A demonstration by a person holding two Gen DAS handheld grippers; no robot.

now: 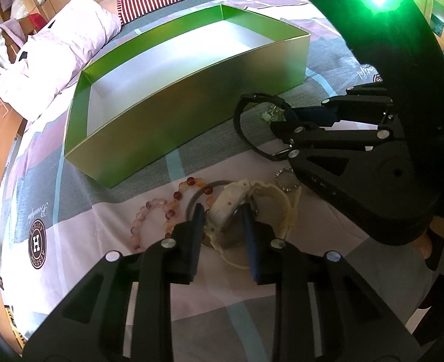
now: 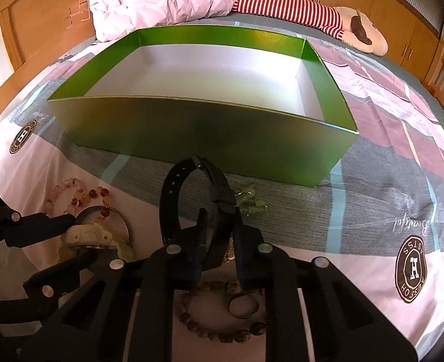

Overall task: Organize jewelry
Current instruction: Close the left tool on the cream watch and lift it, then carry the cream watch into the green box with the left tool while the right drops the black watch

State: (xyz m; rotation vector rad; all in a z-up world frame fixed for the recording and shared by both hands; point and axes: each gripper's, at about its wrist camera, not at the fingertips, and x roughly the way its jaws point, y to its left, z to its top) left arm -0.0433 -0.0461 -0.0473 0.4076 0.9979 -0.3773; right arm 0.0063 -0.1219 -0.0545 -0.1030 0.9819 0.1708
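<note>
My left gripper (image 1: 222, 214) is shut on the case of a cream watch (image 1: 231, 202), which lies on the bedspread beside a pink and red bead bracelet (image 1: 167, 208) and a metal bangle (image 1: 195, 194). My right gripper (image 2: 218, 226) is shut on the strap of a black watch (image 2: 173, 187), whose loop stands up in front of the green box (image 2: 191, 126). The box is open, with a bare white floor. In the right wrist view the left gripper (image 2: 74, 238) holds the cream watch (image 2: 86, 235) at the lower left.
A brown bead bracelet (image 2: 222, 335) and a ring (image 2: 243, 304) lie under my right gripper. Small pale green trinkets (image 2: 249, 202) sit by the box's front wall. A jewelled round bezel (image 1: 286, 179) lies near the cream watch. A white pillow (image 2: 161, 3) and a striped plush (image 2: 285, 9) lie behind the box.
</note>
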